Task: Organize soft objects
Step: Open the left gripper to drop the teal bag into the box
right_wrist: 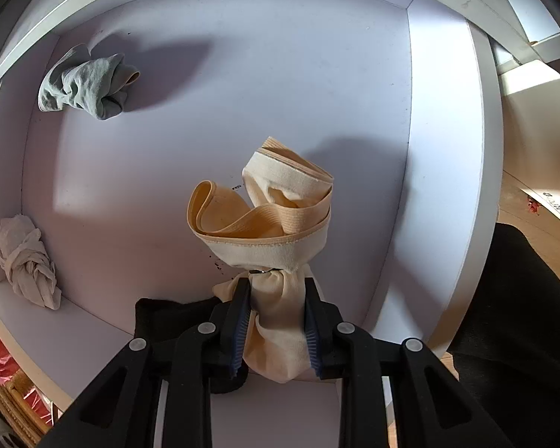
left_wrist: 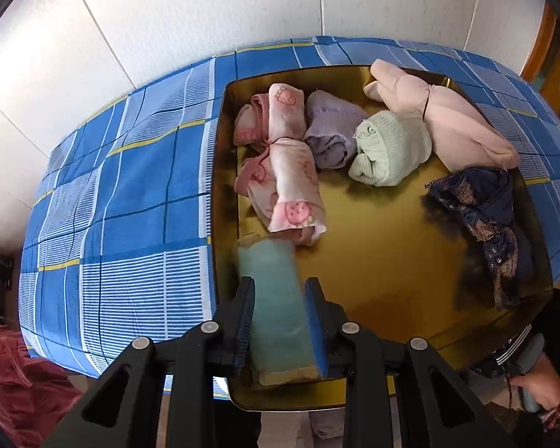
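Left gripper (left_wrist: 280, 321) is clamped on a teal rolled cloth (left_wrist: 276, 298), pads pressing both sides, roll sitting at the near-left corner of the gold tray (left_wrist: 392, 261). Tray lies on a bed with a blue plaid sheet (left_wrist: 130, 205). Already in the tray: two pink strawberry-print rolls (left_wrist: 291, 183) along the left wall, a lavender roll (left_wrist: 332, 130) and a mint-green roll (left_wrist: 392, 149) toward the back, a pale pink padded piece (left_wrist: 448, 119) draped over the back-right rim, dark navy lace item (left_wrist: 485, 216) against the right wall. Centre of the tray floor is bare. Right gripper (right_wrist: 278, 324) is closed on a cream garment with a tan elastic band (right_wrist: 272, 216), squeezing its lower bunched part; the banded loop stands up above the fingertips, inside a white drawer (right_wrist: 242, 93) (could be a shelf box, hard to tell with the fisheye). Same drawer holds a grey-green crumpled cloth (right_wrist: 86, 86) in the far-left corner, a whitish twisted cloth (right_wrist: 28, 261) by the left wall, and a black item (right_wrist: 168, 321) just left of the gripper, partly hidden behind it. Person's hand (left_wrist: 541, 384) visible at lower right of the left wrist view
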Demonstrator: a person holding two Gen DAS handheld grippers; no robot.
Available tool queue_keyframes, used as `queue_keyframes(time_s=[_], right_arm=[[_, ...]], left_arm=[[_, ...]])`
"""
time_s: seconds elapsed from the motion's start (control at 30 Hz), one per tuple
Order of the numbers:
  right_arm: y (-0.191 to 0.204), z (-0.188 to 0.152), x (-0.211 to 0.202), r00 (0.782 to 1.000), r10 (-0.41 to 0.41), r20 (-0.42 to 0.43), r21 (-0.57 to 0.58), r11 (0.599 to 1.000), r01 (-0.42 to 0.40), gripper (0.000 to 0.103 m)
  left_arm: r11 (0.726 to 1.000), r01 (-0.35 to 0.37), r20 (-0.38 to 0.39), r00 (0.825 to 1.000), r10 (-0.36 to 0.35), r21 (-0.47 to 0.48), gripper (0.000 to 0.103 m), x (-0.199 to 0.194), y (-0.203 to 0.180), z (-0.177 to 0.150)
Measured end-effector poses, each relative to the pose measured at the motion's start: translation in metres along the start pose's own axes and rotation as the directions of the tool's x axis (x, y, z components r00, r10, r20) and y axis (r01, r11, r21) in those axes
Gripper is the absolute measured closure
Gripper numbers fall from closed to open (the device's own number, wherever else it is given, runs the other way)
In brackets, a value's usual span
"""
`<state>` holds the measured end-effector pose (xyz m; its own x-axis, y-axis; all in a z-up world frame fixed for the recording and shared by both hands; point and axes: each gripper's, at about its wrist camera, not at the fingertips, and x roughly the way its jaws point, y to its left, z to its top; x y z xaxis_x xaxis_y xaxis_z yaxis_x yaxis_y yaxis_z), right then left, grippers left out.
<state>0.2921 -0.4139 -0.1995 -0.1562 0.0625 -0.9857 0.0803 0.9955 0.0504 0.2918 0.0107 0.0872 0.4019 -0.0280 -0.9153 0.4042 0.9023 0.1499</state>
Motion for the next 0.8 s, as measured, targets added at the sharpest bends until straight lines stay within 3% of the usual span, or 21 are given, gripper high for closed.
queue_keyframes(time_s=[0.27,0.63,0.7,0.8], right_arm=[[0.001,0.002,-0.004,1.0,0.0,-0.001,0.002,1.0,0.0,0.077],[0.002,0.003,0.001,1.0,-0.004,-0.003,0.005,1.0,0.004,0.077],[0.003,0.002,0.004,1.0,-0.006,-0.004,0.0,1.0,0.006,0.077],[0.006,0.003,0.005,1.0,-0.008,-0.005,-0.004,1.0,0.008,0.077]], left_arm=[[0.998,0.035,0.115,0.993,-0.041,0.05,0.075,-0.025,-0.013,-0.013],[0.997,0.081,0.169,0.982,-0.083,0.019,0.074,-0.04,-0.016,-0.039],[0.994,0.104,0.188,0.976,-0.106,0.021,0.069,-0.044,-0.019,-0.048],[0.984,0.17,0.233,0.956,-0.177,0.048,0.054,-0.056,-0.025,-0.064]])
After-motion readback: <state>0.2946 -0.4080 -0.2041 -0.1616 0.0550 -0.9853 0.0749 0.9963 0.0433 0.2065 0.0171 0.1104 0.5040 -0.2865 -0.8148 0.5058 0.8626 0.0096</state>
